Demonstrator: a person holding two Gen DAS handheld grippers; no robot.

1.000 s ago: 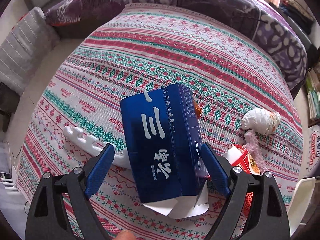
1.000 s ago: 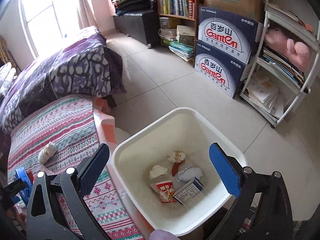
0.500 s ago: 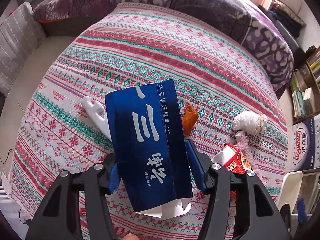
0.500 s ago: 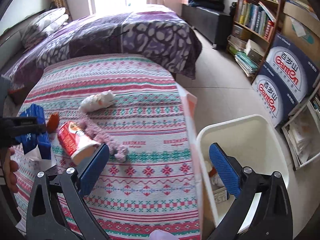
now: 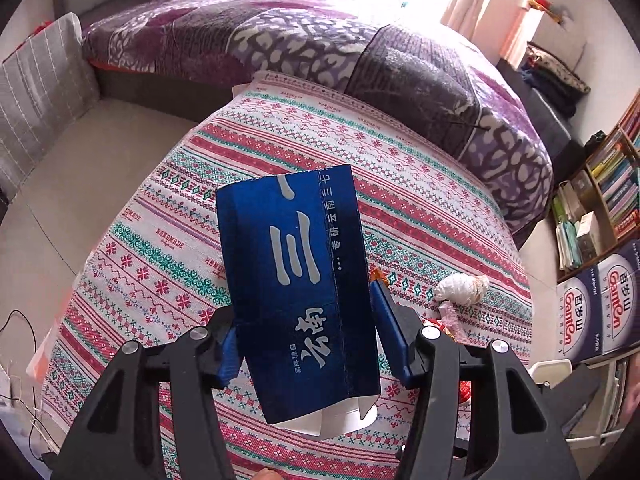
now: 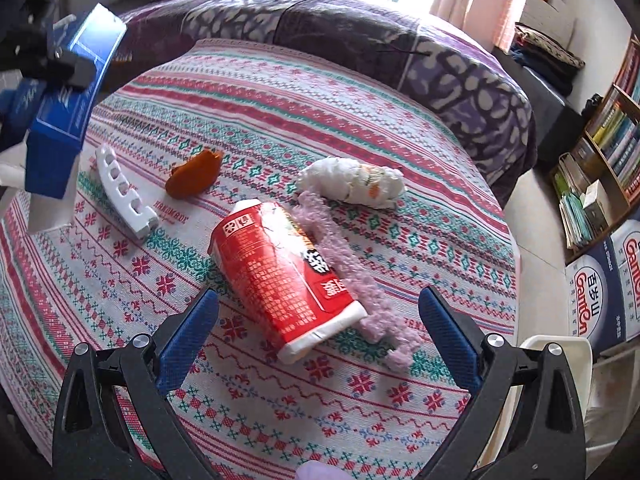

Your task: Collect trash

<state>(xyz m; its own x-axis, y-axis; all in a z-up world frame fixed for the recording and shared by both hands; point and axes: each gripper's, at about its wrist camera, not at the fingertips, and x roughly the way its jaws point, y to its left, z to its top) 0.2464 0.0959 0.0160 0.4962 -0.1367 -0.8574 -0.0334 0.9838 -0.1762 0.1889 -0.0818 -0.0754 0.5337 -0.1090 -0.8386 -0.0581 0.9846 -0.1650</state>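
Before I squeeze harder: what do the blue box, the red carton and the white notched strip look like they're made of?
Blue box: thin glossy printed cardboard, judging by the white folded flaps at its end. Red carton: coated paperboard, creased and dented, with a folded white end. White notched strip: probably foam or molded plastic, matte and thick; the look leaves it open.

Blue carton (image 5: 300,292) — held aloft; red carton (image 6: 280,276), white bundle (image 6: 352,182), orange scrap (image 6: 194,174) lying on patterned tablecloth (image 6: 360,128).

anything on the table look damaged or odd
Yes. The red carton lies on its side on the patterned tablecloth, crumpled and torn near its top, a fuzzy pink strip draped against it.
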